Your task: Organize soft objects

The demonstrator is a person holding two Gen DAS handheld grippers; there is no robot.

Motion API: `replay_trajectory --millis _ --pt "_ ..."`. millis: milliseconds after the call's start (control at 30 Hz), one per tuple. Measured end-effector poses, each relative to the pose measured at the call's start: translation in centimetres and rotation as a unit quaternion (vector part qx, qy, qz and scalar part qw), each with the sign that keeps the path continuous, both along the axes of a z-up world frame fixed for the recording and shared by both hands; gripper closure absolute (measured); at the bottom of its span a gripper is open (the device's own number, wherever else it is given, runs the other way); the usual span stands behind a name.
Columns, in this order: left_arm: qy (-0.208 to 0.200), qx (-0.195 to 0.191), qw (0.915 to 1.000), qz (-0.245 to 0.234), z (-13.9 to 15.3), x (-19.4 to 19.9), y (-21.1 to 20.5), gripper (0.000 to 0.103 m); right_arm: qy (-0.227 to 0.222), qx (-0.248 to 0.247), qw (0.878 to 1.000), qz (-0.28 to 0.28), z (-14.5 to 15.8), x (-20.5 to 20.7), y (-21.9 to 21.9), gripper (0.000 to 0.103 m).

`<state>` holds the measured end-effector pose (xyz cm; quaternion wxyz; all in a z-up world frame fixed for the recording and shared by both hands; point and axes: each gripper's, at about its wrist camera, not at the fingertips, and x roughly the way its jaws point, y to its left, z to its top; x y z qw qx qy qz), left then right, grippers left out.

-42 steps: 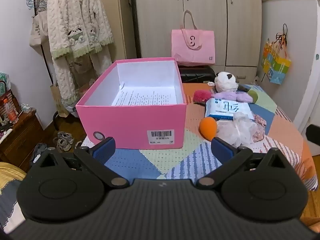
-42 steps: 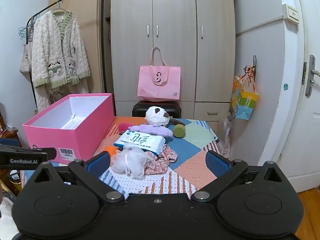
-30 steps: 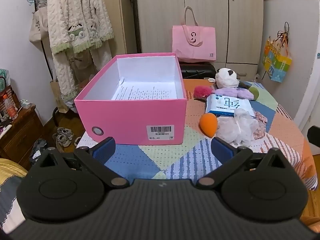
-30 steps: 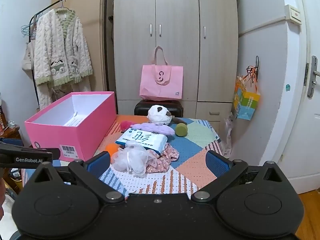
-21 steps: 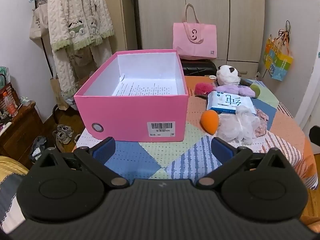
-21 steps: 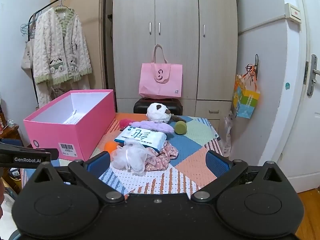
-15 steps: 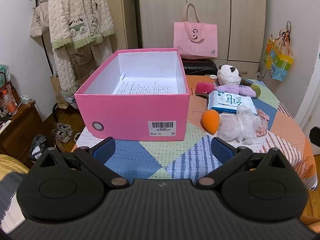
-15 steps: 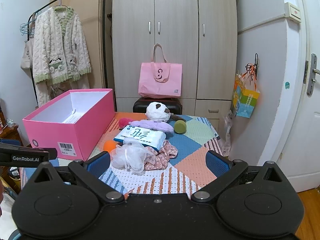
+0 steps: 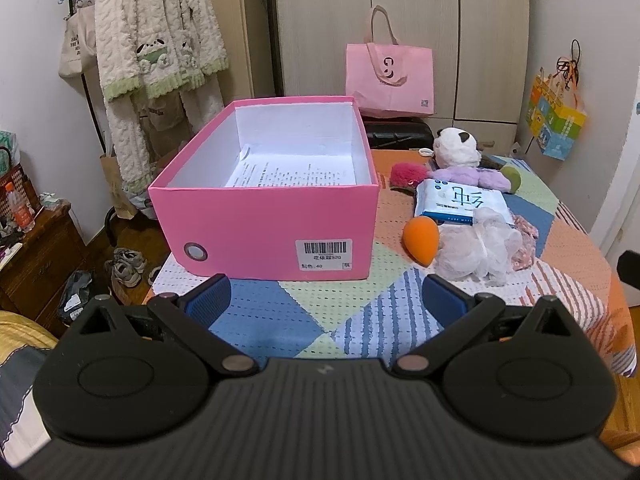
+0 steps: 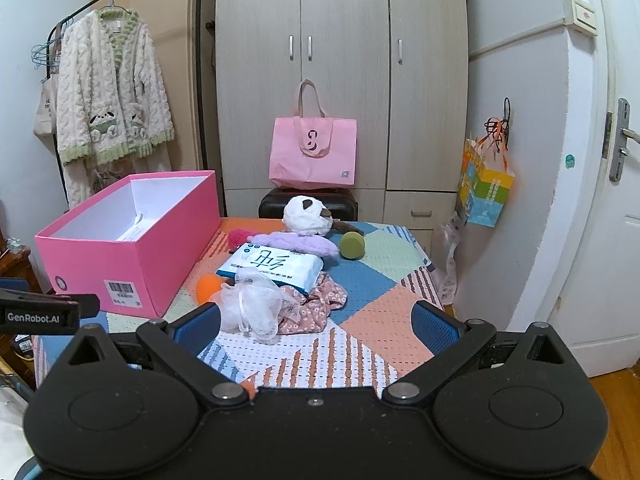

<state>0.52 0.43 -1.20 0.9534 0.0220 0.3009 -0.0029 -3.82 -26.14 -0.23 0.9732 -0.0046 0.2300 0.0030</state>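
Note:
An open pink box (image 9: pixel 264 236) (image 10: pixel 132 256) with a printed sheet inside stands on the left of the patchwork table (image 9: pixel 360 312). To its right lie an orange sponge (image 9: pixel 420 240), a white mesh puff (image 9: pixel 480 248) (image 10: pixel 252 304), a floral cloth (image 10: pixel 320 300), a tissue pack (image 9: pixel 460 202) (image 10: pixel 272 266), a purple plush (image 10: pixel 296 244), a panda plush (image 9: pixel 456 146) (image 10: pixel 306 210), a red pom-pom (image 9: pixel 406 172) and a green ball (image 10: pixel 352 246). My left gripper (image 9: pixel 324 300) is open and empty before the box. My right gripper (image 10: pixel 316 322) is open and empty before the puff.
A wardrobe (image 10: pixel 340 80) stands behind the table, with a pink tote bag (image 10: pixel 312 156) on a black stool. A clothes rack with a fluffy robe (image 9: pixel 156 40) is at the left. A wooden cabinet (image 9: pixel 36 256) is at the far left, a door (image 10: pixel 600 200) at the right.
Both grippers have drawn back slightly from the table, so the box and soft things look a little smaller and farther. Both stay open and empty.

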Motion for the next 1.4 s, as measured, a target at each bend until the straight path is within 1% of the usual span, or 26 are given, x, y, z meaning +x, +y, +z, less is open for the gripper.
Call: replay_trajectory --millis 167,367,533,667,833,967,1167,1267,1333,1400 --pt "-0.005 0.0 1.0 -0.005 -0.1 -0.3 -0.1 0.0 -0.001 0.0 1.0 -0.002 0.0 -0.1 0.1 0.0" --pt "-0.041 0.002 0.999 -0.016 -0.2 -1.4 -0.1 0.0 -0.005 0.0 1.0 -0.002 0.1 -0.6 0.1 0.0" --pt "-0.058 0.004 0.9979 -0.029 -0.5 -2.0 -0.3 0.0 -0.006 -0.005 1.0 -0.005 -0.1 -1.0 0.4 0.0" --pt "-0.08 0.012 0.9965 -0.024 -1.1 -2.6 -0.4 0.0 -0.01 -0.006 1.0 -0.008 -0.5 -1.4 0.5 0.0" --pt "-0.091 -0.005 0.9954 -0.031 -1.6 -3.1 0.2 0.0 -0.003 -0.006 1.0 -0.011 -0.9 -1.6 0.4 0.0" --pt "-0.097 -0.002 0.995 -0.027 -1.7 -3.2 0.4 0.0 0.0 -0.006 1.0 -0.013 -1.1 -1.8 0.3 0.0" --pt "-0.103 -0.012 0.9942 -0.028 -1.4 -3.5 0.7 0.0 -0.003 -0.006 1.0 -0.014 -1.1 -2.0 0.1 0.0" --pt "-0.112 -0.009 0.993 -0.036 -0.8 -3.5 0.3 0.0 -0.027 -0.006 1.0 -0.001 -0.5 -2.5 -0.3 0.0" --pt "-0.121 -0.005 0.9917 -0.043 -0.3 -3.4 -0.2 0.0 -0.063 -0.005 0.998 0.017 -0.2 -3.1 -0.8 0.0" --pt "-0.129 -0.012 0.9902 -0.052 0.0 -3.3 -0.5 0.0 -0.105 -0.009 0.994 0.033 -0.3 -3.5 -1.7 0.0"
